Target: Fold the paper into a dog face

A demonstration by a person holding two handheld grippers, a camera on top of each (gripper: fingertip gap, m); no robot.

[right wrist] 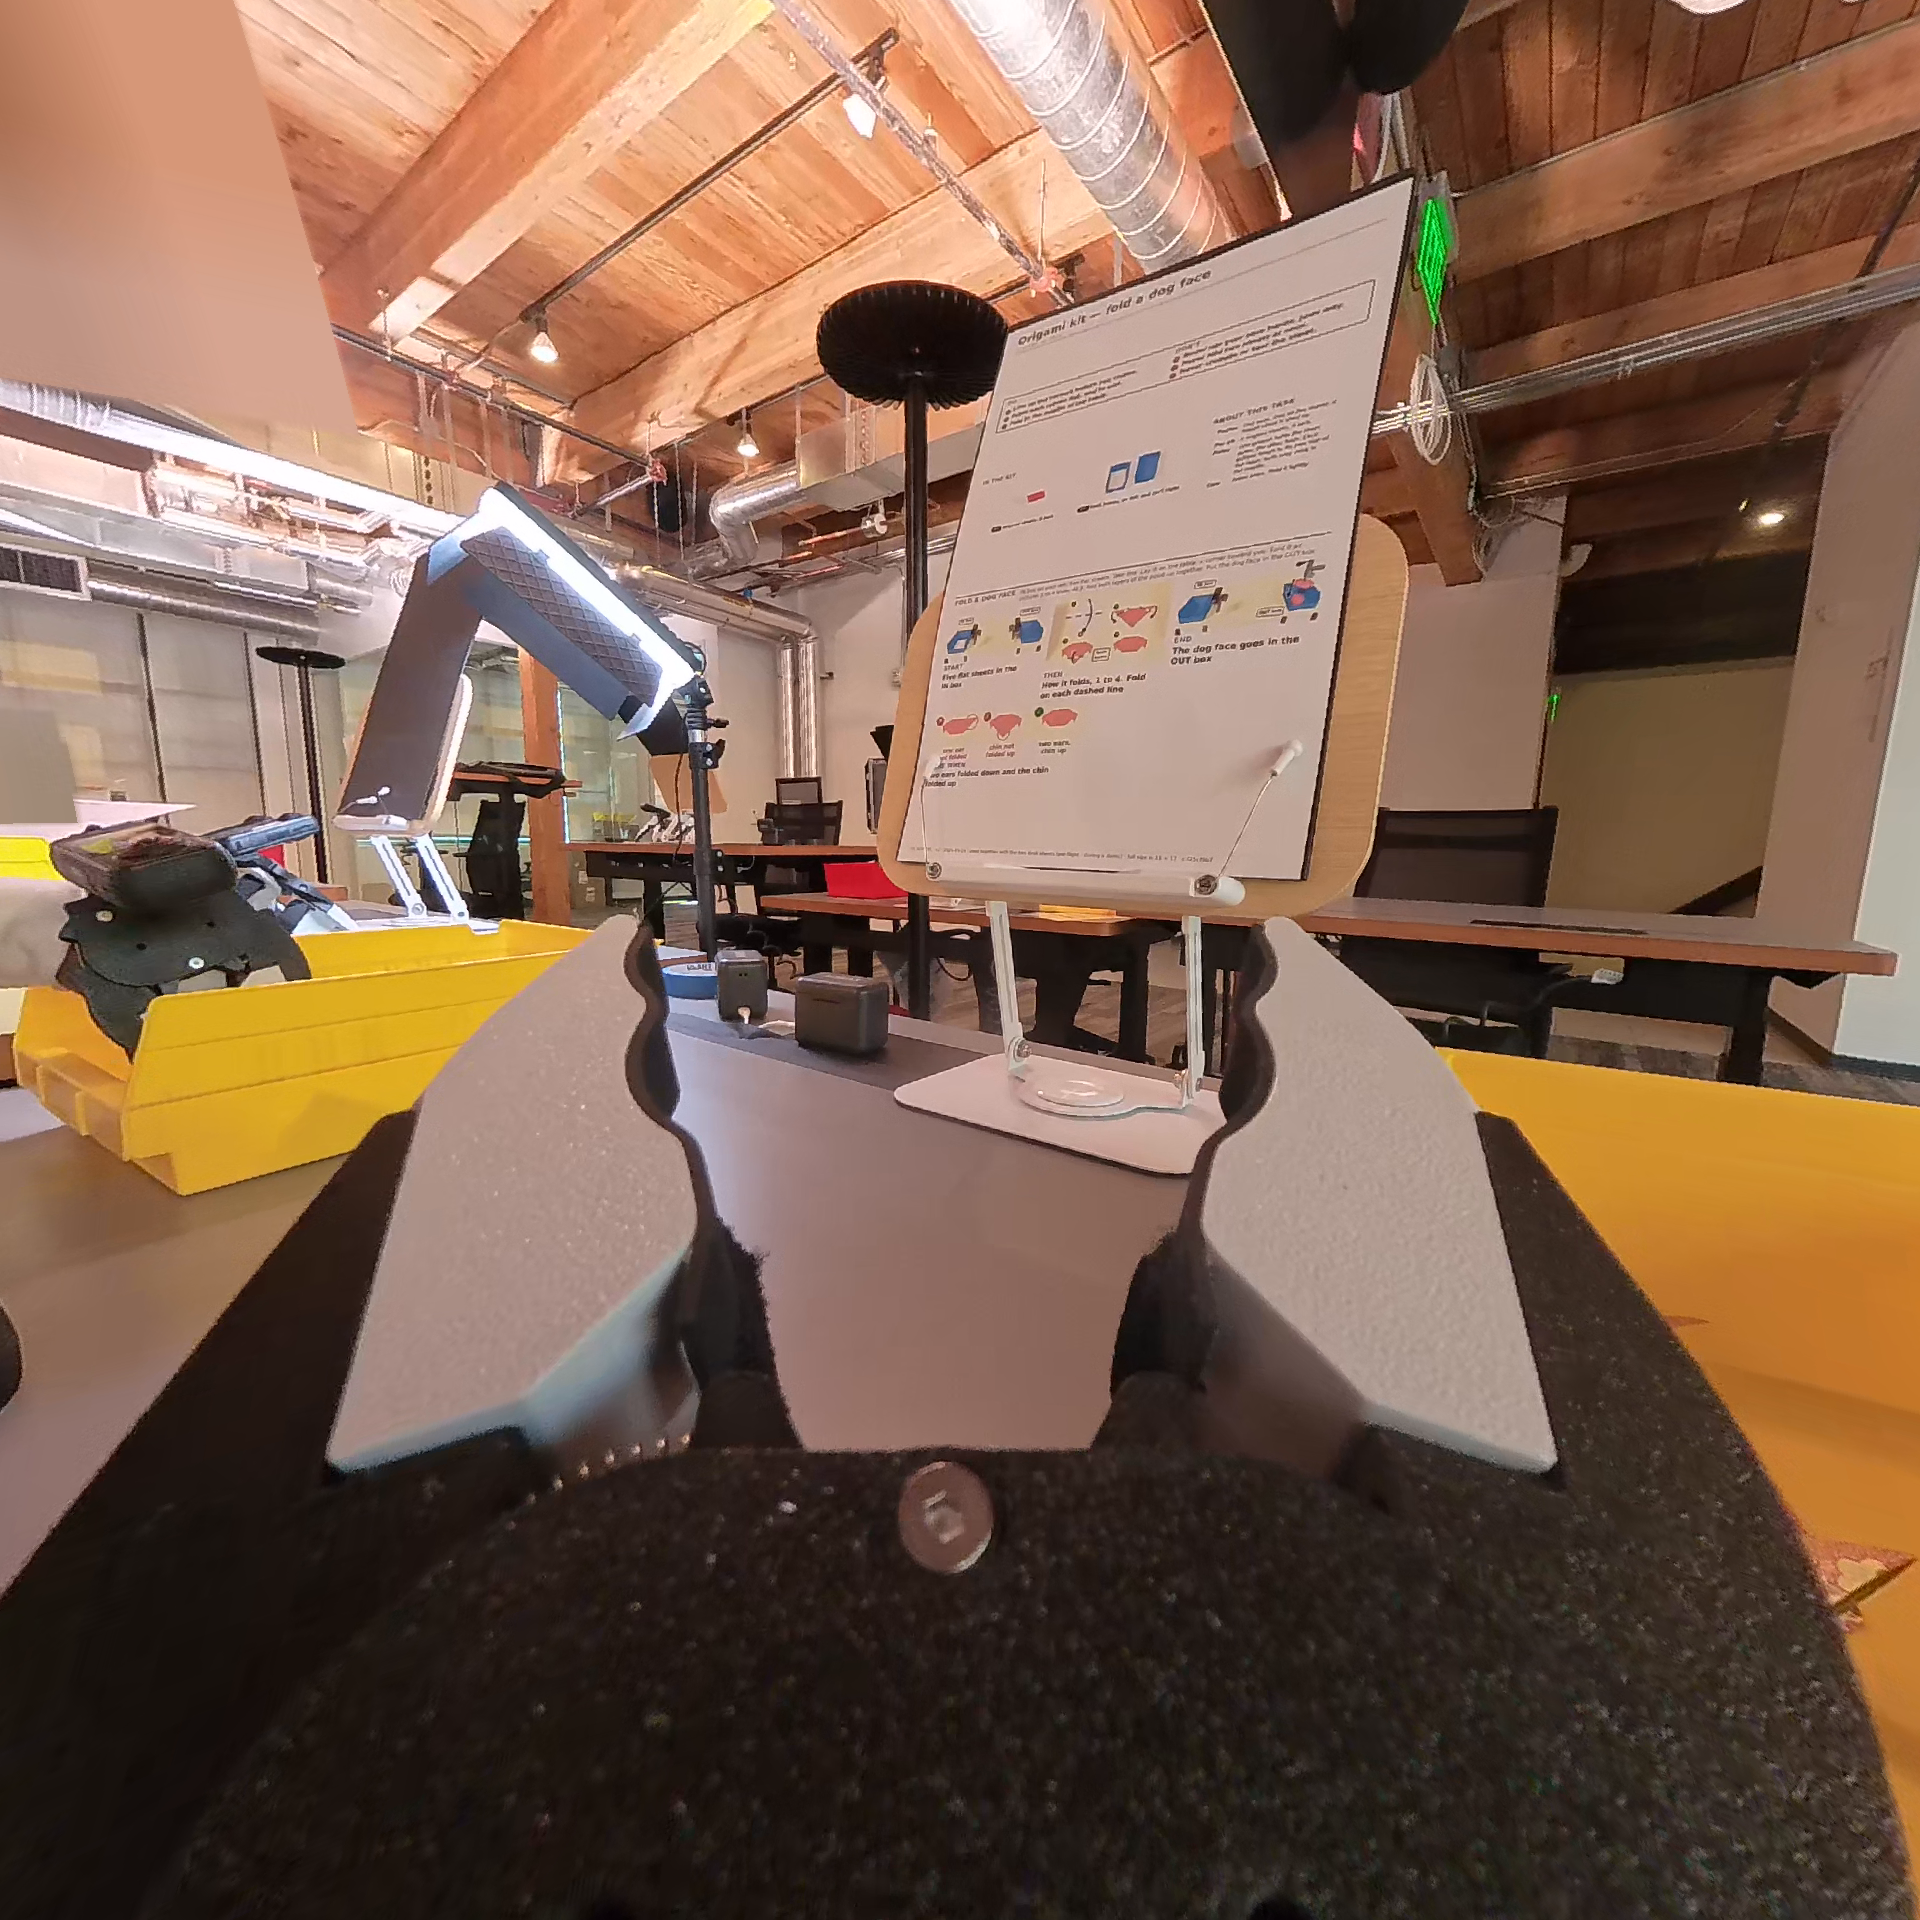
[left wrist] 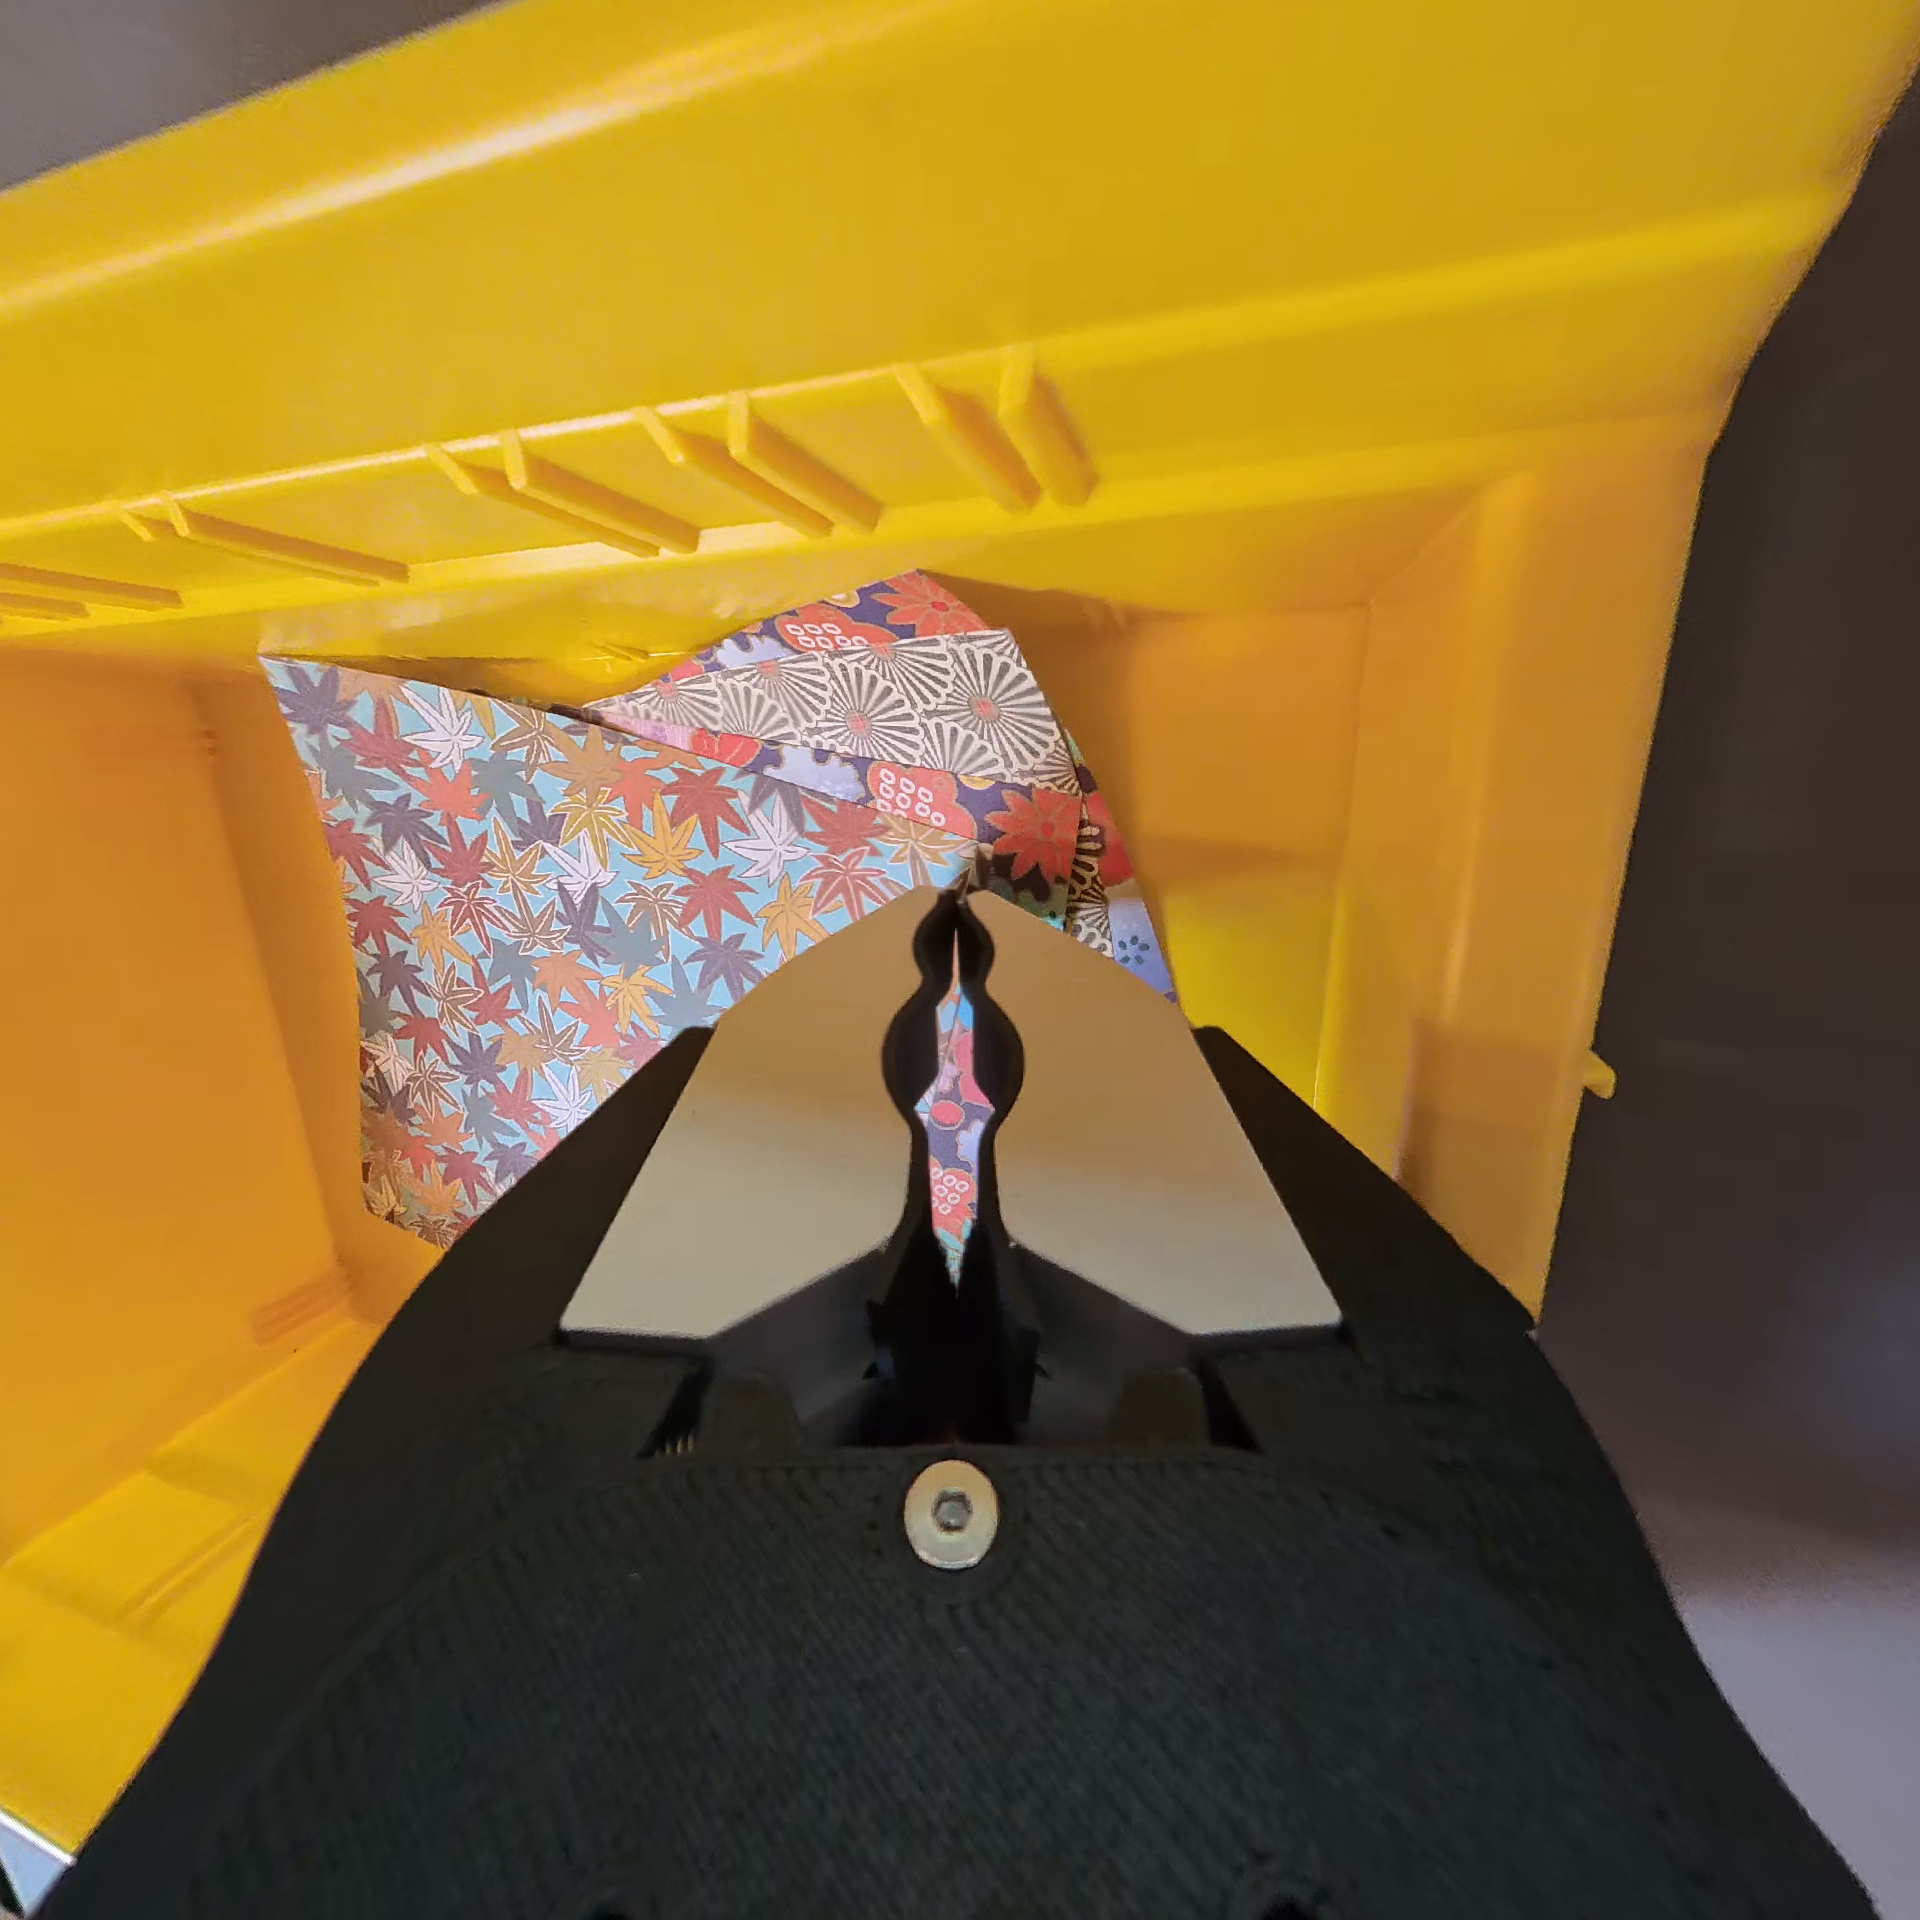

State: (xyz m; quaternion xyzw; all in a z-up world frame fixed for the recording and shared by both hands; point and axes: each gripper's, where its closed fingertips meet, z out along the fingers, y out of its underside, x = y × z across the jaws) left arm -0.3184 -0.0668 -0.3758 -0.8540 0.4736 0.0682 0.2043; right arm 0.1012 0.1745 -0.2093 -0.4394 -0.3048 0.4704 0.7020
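My left gripper (left wrist: 954, 914) reaches into a yellow bin (left wrist: 727, 260) that holds several patterned paper sheets. Its fingers are shut on the edge of a floral sheet in red and purple (left wrist: 951, 1143), which shows in the gaps between the pads. A sheet with maple leaves on light blue (left wrist: 540, 883) lies to the left, and one with grey chrysanthemums (left wrist: 883, 707) lies behind. My right gripper (right wrist: 951, 945) is wide open and empty above the grey table (right wrist: 914, 1247). The right wrist view shows the left gripper (right wrist: 156, 935) at the far left, in the yellow bin (right wrist: 312, 1049).
An instruction sheet on a wooden board with a white stand (right wrist: 1164, 623) faces me across the table. Two small dark boxes (right wrist: 842, 1013) and a blue tape roll (right wrist: 691, 977) sit behind. A second yellow surface (right wrist: 1714, 1195) lies at the right, with a patterned paper corner (right wrist: 1870, 1579) on it. Spacing between my two grippers at the tips: around 50 centimeters.
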